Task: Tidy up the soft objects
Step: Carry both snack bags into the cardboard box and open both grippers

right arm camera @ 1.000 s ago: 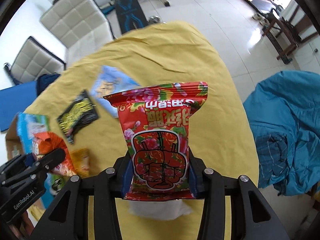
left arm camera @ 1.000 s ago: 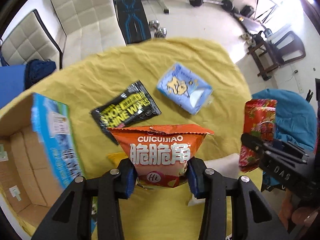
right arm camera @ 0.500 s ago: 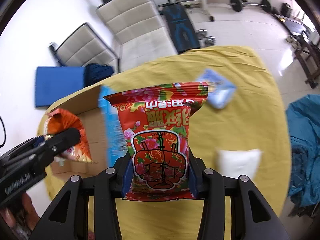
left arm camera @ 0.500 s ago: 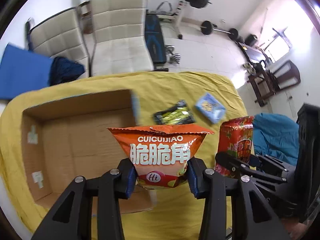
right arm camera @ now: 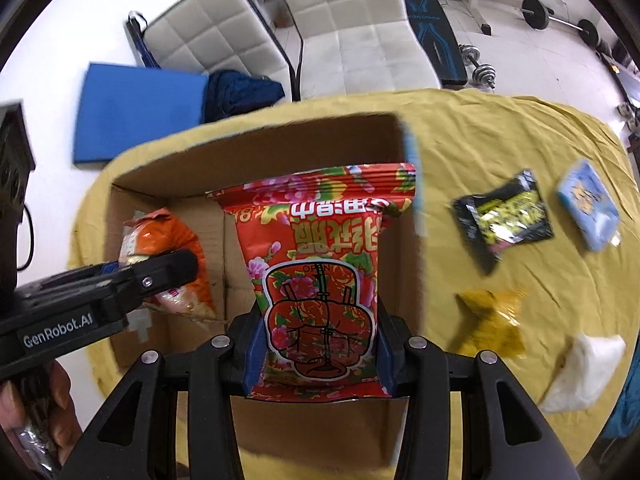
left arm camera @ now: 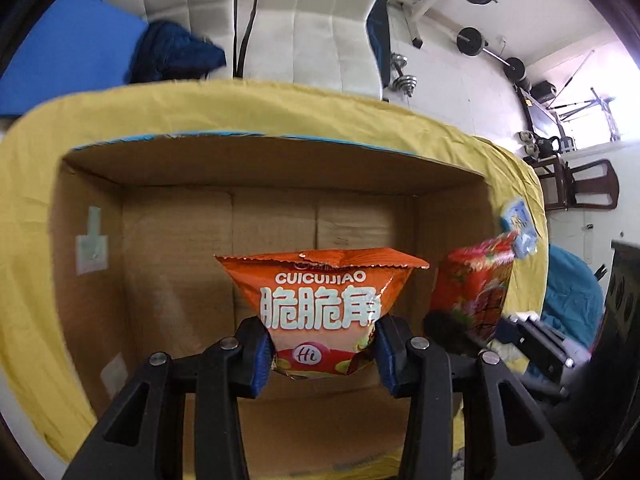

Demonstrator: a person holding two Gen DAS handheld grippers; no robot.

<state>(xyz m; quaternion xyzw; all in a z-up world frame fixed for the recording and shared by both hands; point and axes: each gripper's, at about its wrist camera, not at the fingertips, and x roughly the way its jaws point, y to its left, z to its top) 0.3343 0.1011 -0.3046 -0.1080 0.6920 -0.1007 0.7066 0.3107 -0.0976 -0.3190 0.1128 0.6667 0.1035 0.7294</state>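
My left gripper (left arm camera: 322, 354) is shut on an orange snack bag (left arm camera: 320, 304) and holds it over the open cardboard box (left arm camera: 168, 264). My right gripper (right arm camera: 316, 354) is shut on a red flowered snack bag (right arm camera: 320, 272), also over the box (right arm camera: 256, 148). The red bag (left arm camera: 472, 288) shows at the right of the left wrist view. The orange bag (right arm camera: 168, 240) shows in the right wrist view, with the left gripper's finger (right arm camera: 160, 274) across it. On the yellow cloth to the right lie a black packet (right arm camera: 504, 216), a light blue packet (right arm camera: 588, 204), a yellow packet (right arm camera: 492, 324) and a white pouch (right arm camera: 580, 368).
The box stands on a round table under a yellow cloth (right arm camera: 500, 132). Two white padded chairs (right arm camera: 352, 20) and a blue mat (right arm camera: 136, 108) stand behind the table. Gym weights (right arm camera: 556, 16) lie on the floor. A blue fabric heap (left arm camera: 572, 300) sits at the right.
Both grippers have swung left from over the cloth to over the open box, each still holding its bag. The loose packets now lie to the right.
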